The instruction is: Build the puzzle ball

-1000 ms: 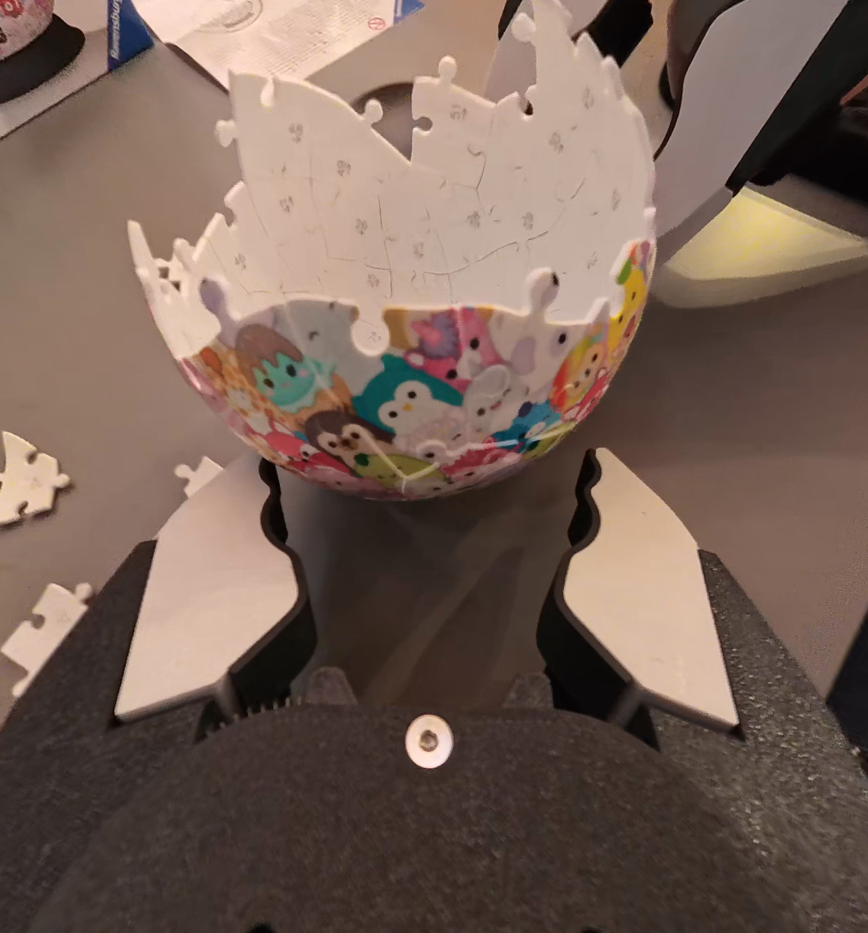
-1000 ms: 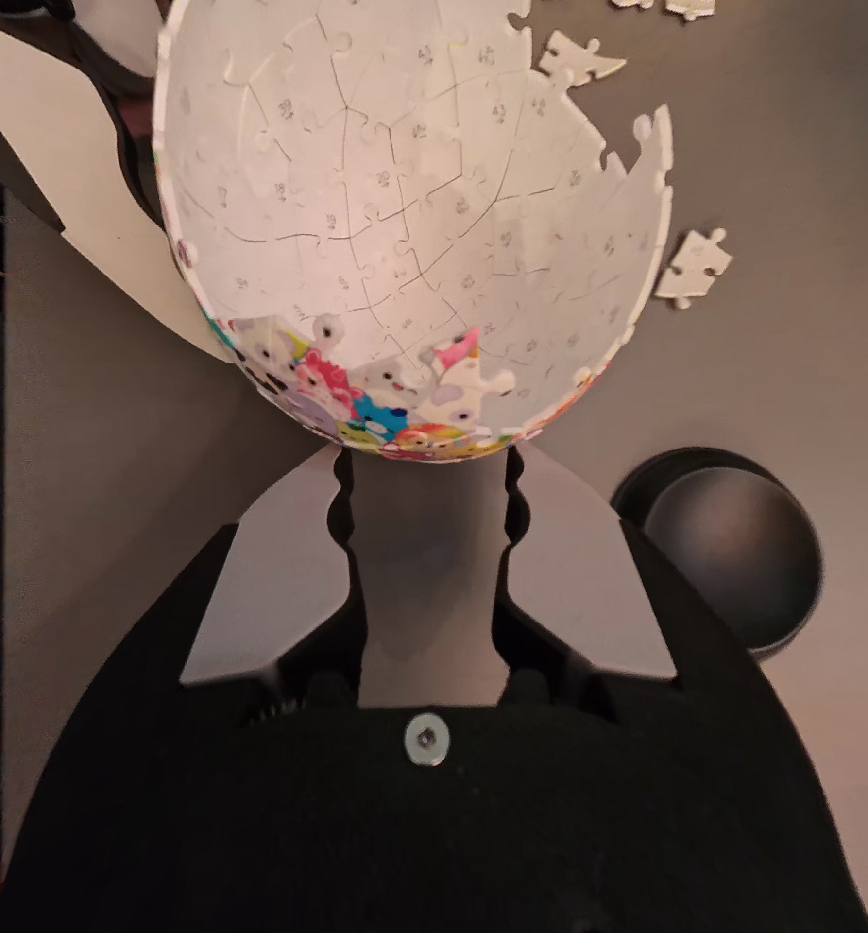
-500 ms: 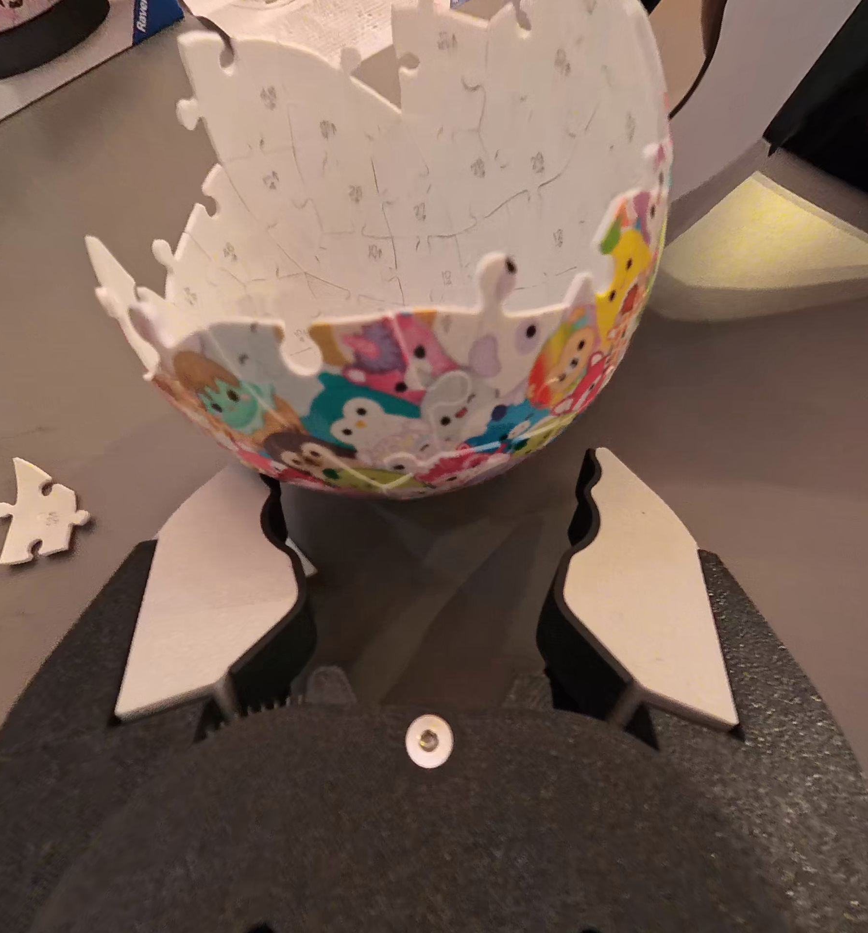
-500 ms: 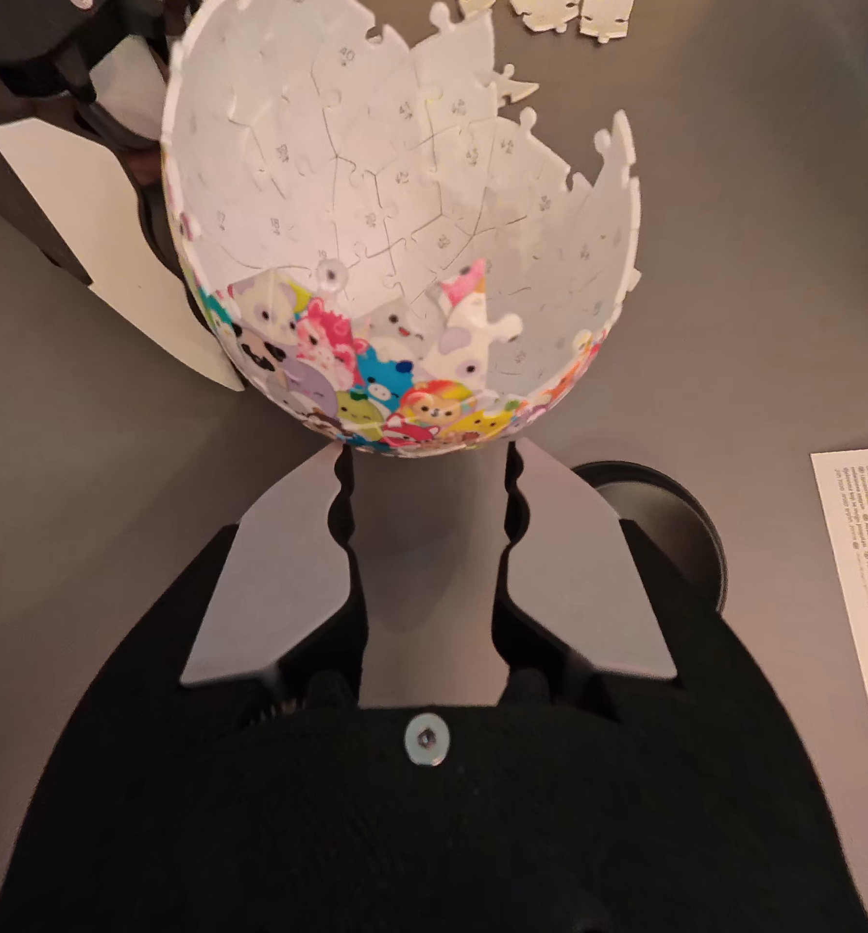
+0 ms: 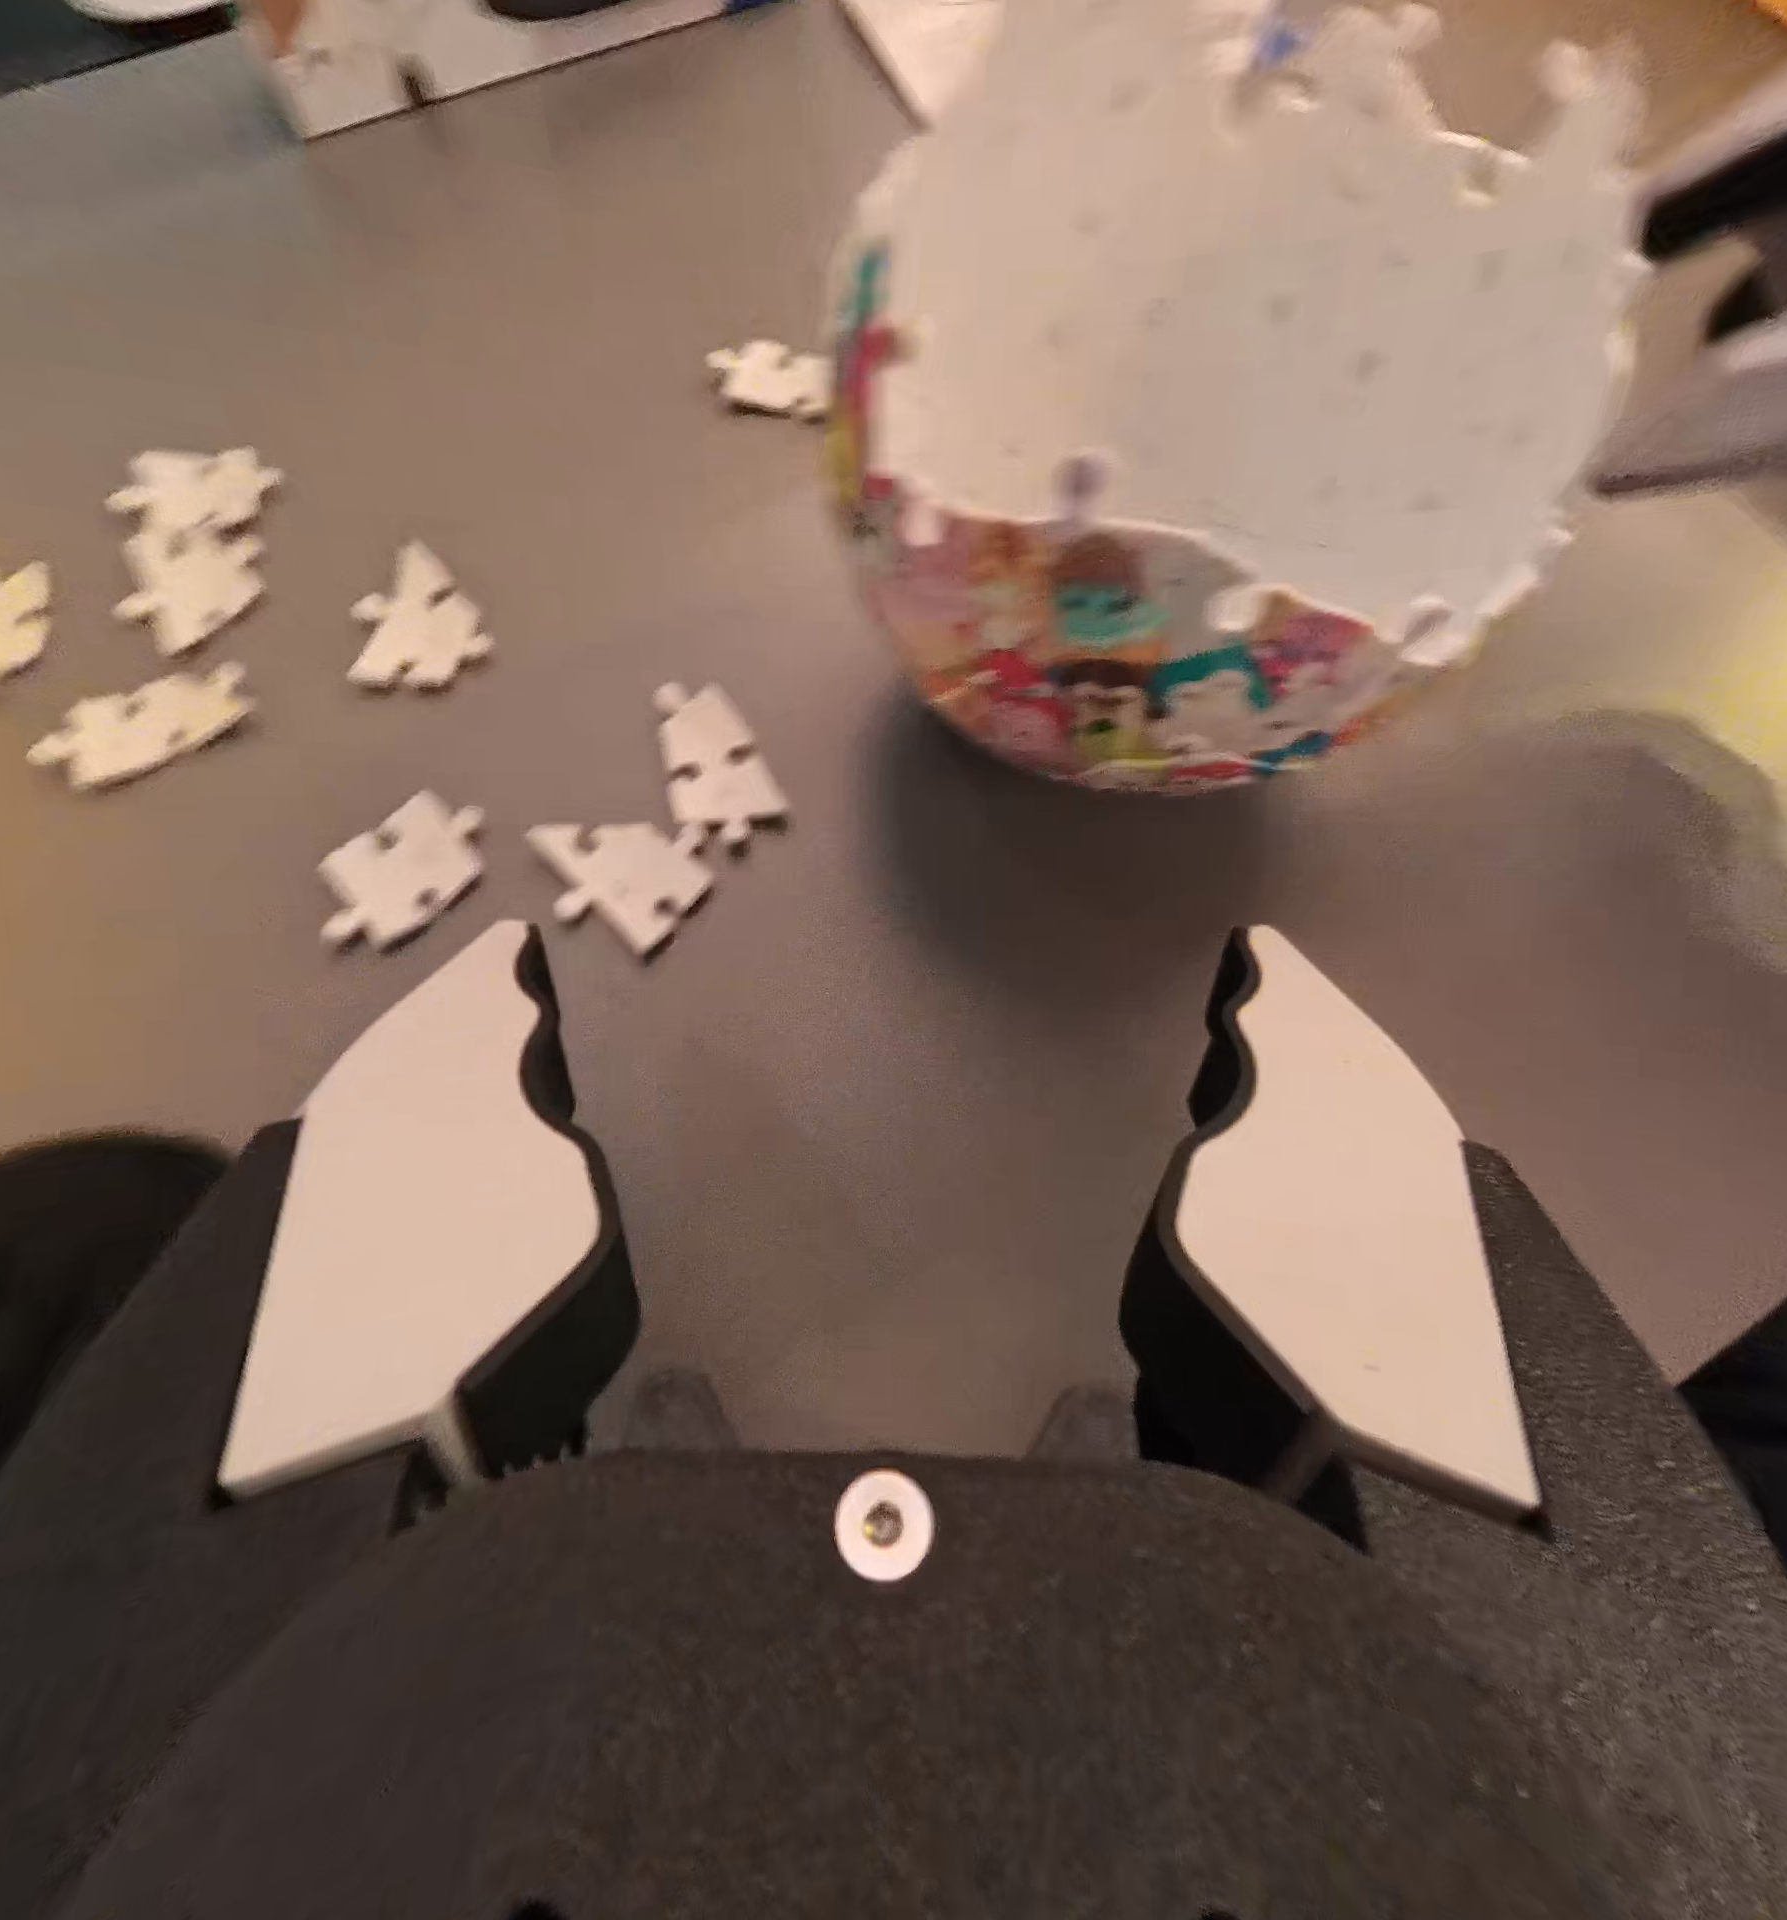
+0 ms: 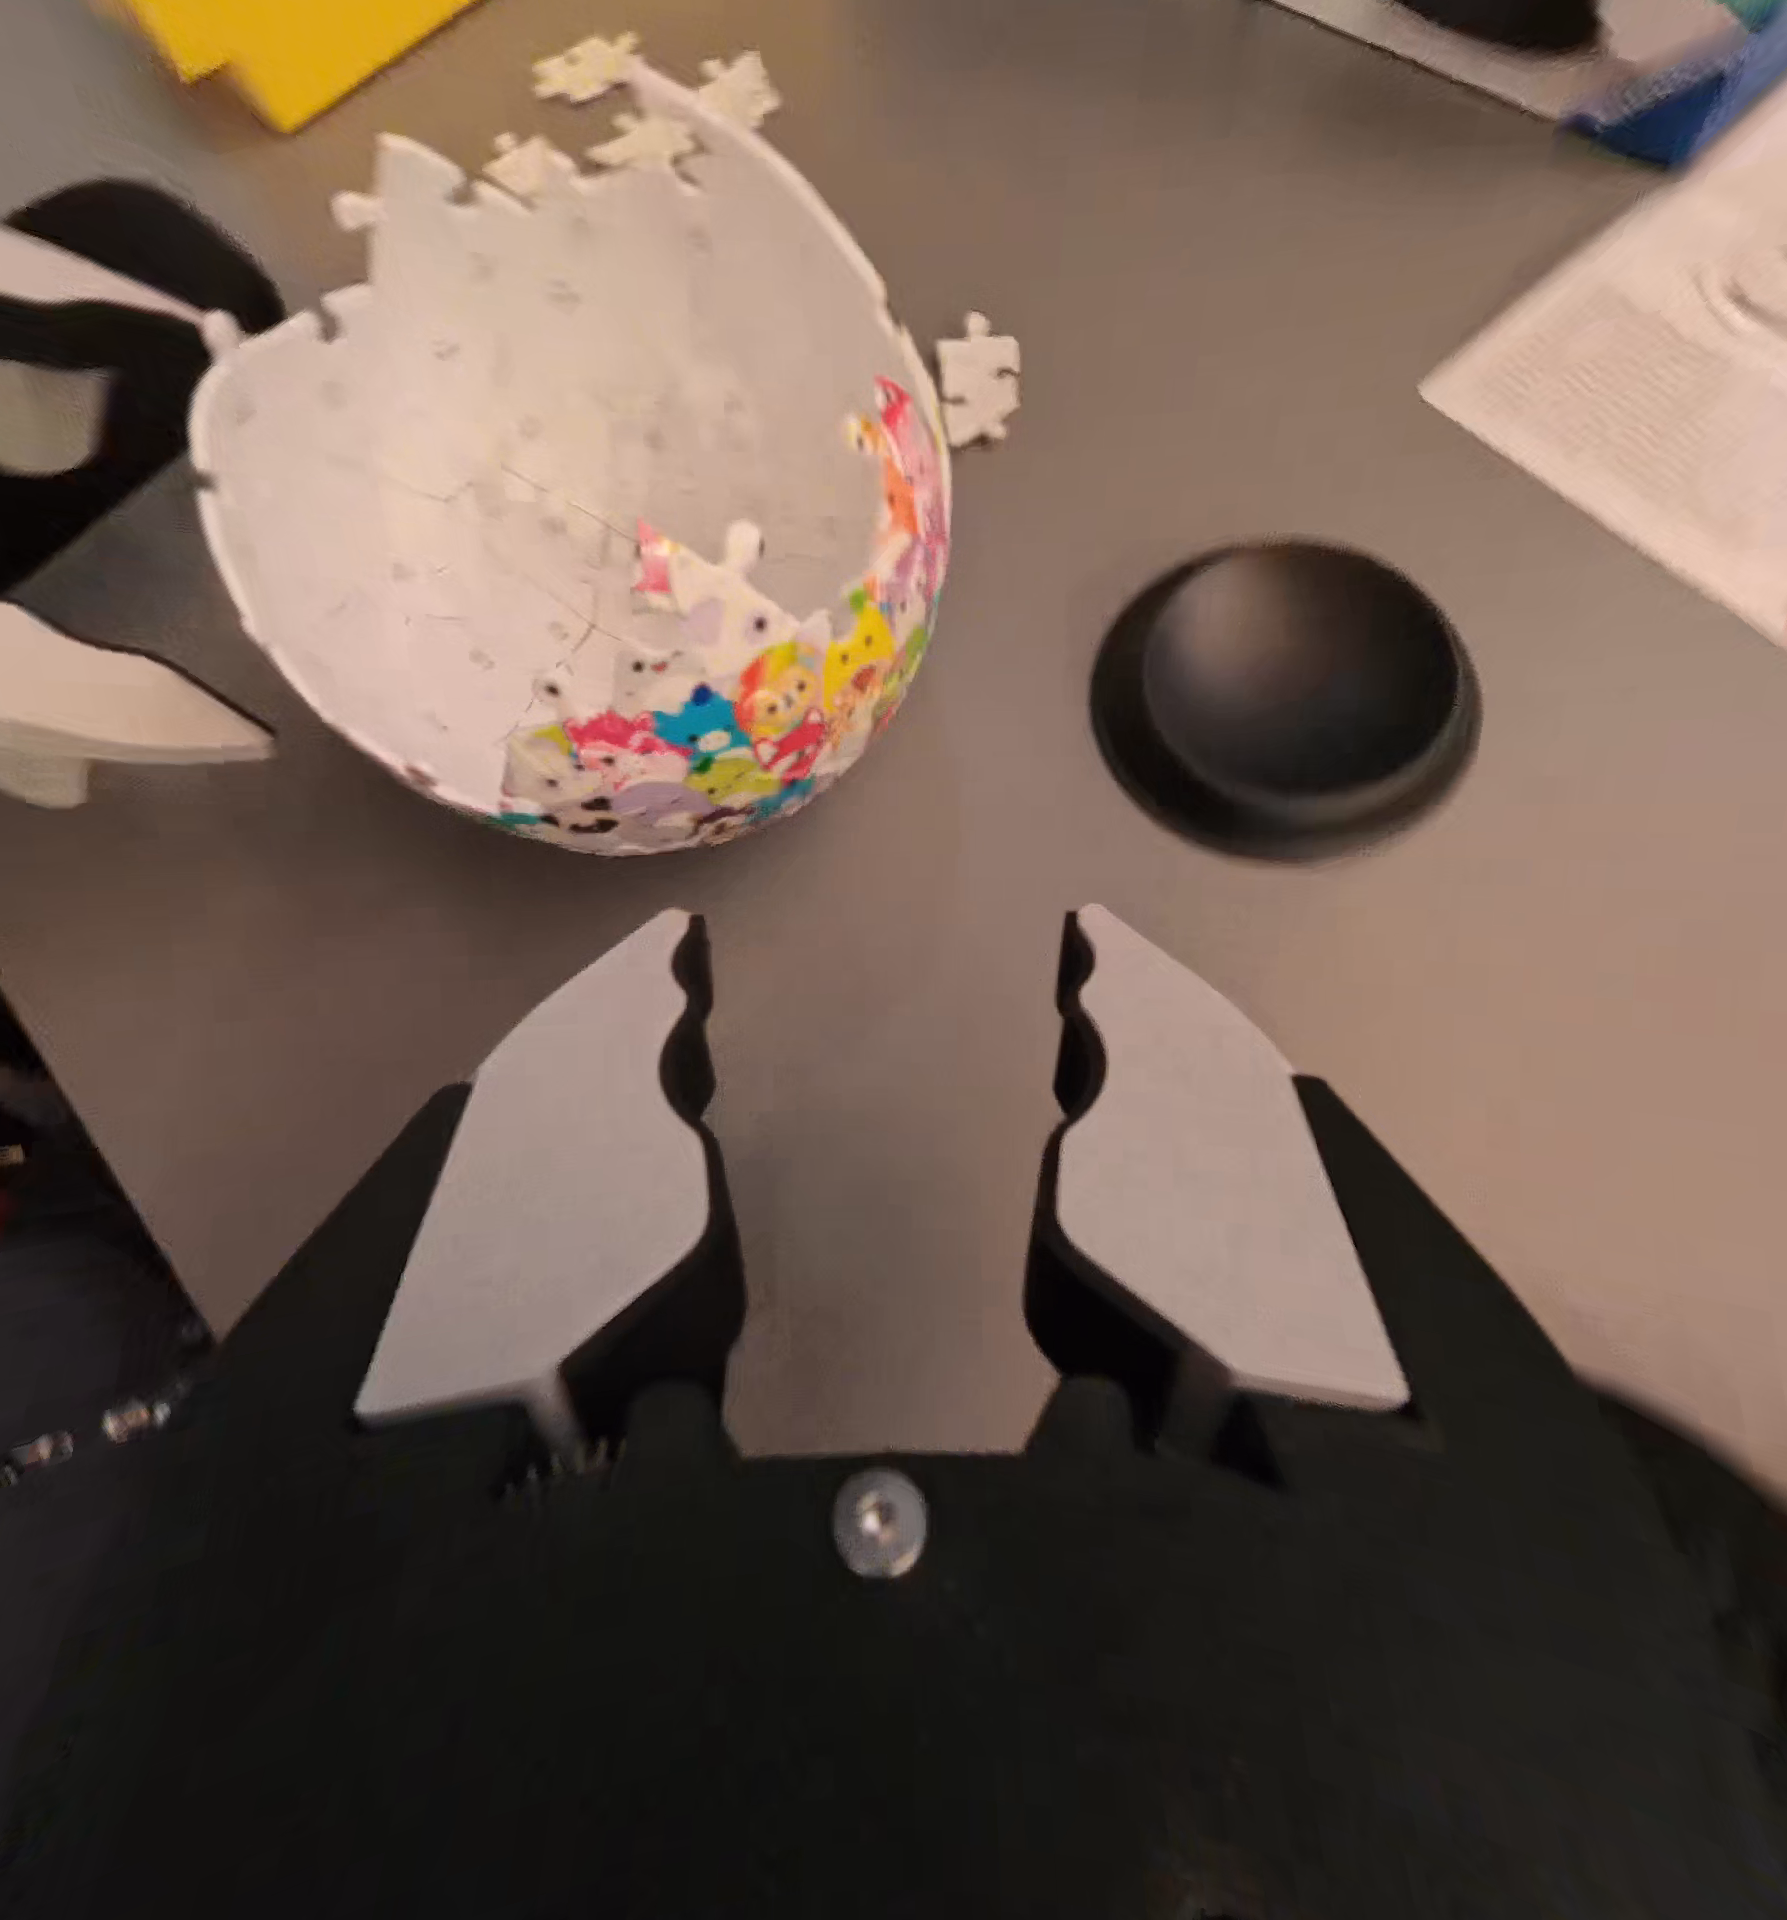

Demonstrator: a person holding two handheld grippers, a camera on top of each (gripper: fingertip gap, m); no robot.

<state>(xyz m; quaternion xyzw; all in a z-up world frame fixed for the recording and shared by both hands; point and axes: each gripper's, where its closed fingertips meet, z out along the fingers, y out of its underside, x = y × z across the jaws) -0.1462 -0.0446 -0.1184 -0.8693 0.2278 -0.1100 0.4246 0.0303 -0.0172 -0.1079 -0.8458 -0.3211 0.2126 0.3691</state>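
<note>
A: Where does the half-built puzzle ball (image 5: 1221, 436) sit?

B: On the grey worktop (image 5: 577, 270), open side up, jagged white rim, cartoon print on its lower shell. Neither gripper touches it.

A: Left gripper (image 5: 884, 935)?

B: Jaws spread wide, nothing between them. The ball lies ahead of it and to its right, apart from the tips.

A: Right gripper (image 6: 878, 920)?

B: Jaws spread too, empty. From its view the ball (image 6: 577, 499) sits ahead and to the left.

A: What lies around the ball?

B: Loose puzzle pieces (image 5: 401, 623), white backs up, scattered to the ball's left in the left wrist view. A black round stand (image 6: 1284, 696) to the ball's right in the right wrist view, well apart from it. One loose piece (image 6: 977, 379) just beside the ball's rim. A printed sheet (image 6: 1689, 416) lies beyond the stand. The pictures are blurred.
</note>
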